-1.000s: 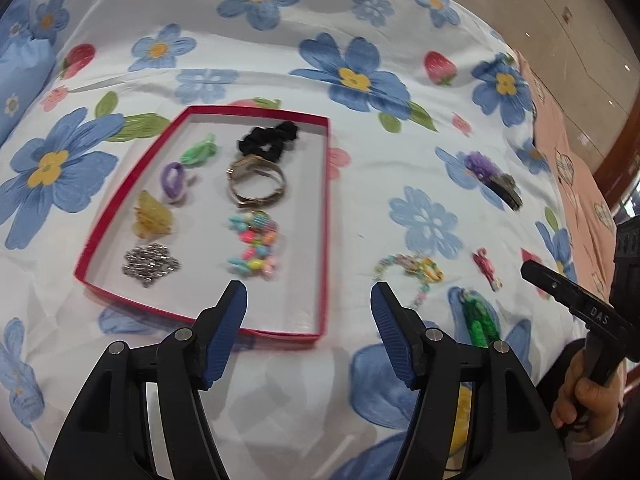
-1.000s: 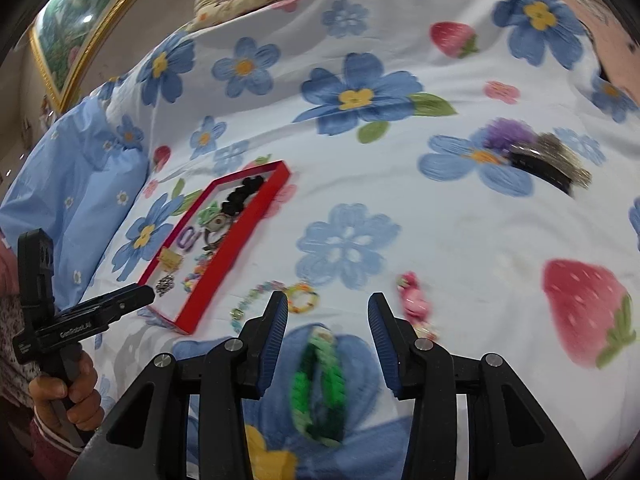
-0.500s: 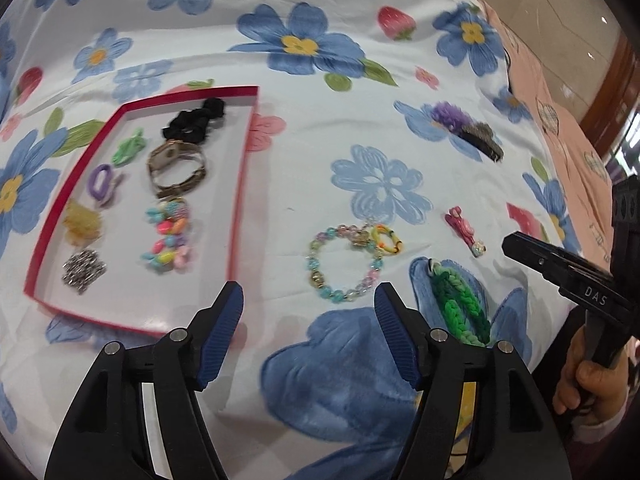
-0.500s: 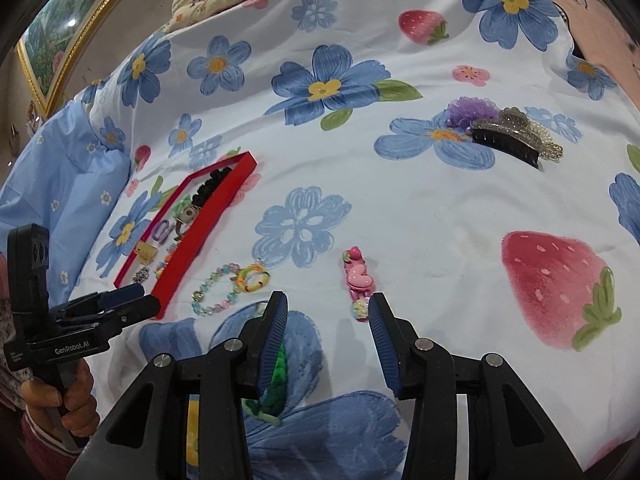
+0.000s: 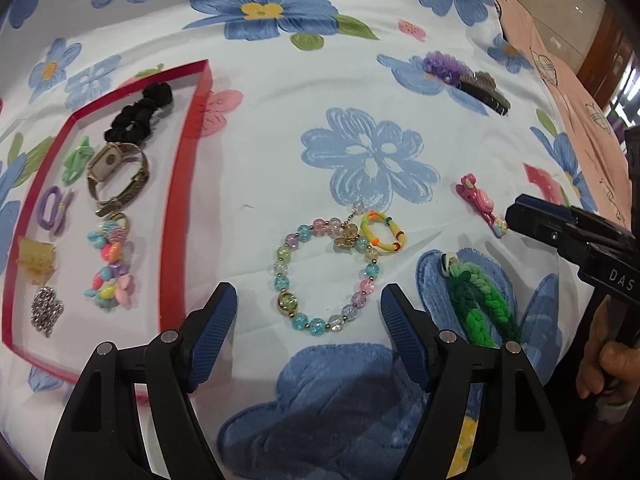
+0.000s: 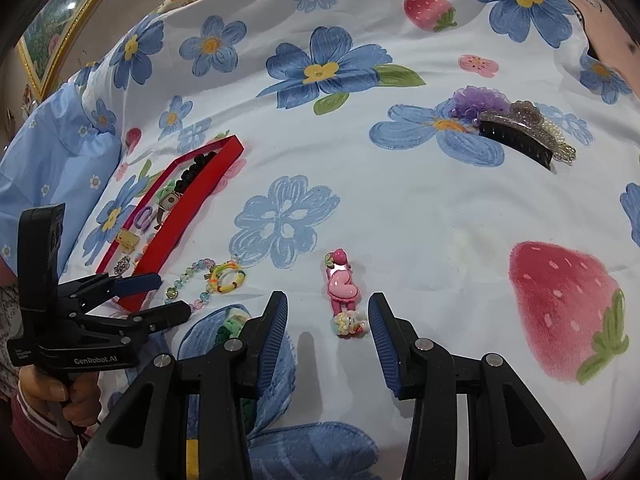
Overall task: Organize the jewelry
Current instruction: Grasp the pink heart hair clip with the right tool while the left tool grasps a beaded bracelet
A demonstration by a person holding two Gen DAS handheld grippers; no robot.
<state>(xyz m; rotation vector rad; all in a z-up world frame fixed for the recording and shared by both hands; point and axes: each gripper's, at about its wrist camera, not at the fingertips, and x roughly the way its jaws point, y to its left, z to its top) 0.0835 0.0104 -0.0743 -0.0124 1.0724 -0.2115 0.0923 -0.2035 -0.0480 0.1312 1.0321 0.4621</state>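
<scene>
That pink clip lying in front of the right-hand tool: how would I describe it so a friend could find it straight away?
Start at the red tray on the flowered bedspread, then look right past the beaded bracelet. The pink clip lies alone on white cloth just ahead of the open right gripper. Unlike its neighbours, it carries a glossy pink heart.

Left tool [image 5: 308,308] fingers spread wide, right tool [image 6: 328,316] fingers spread wide, both empty
</scene>
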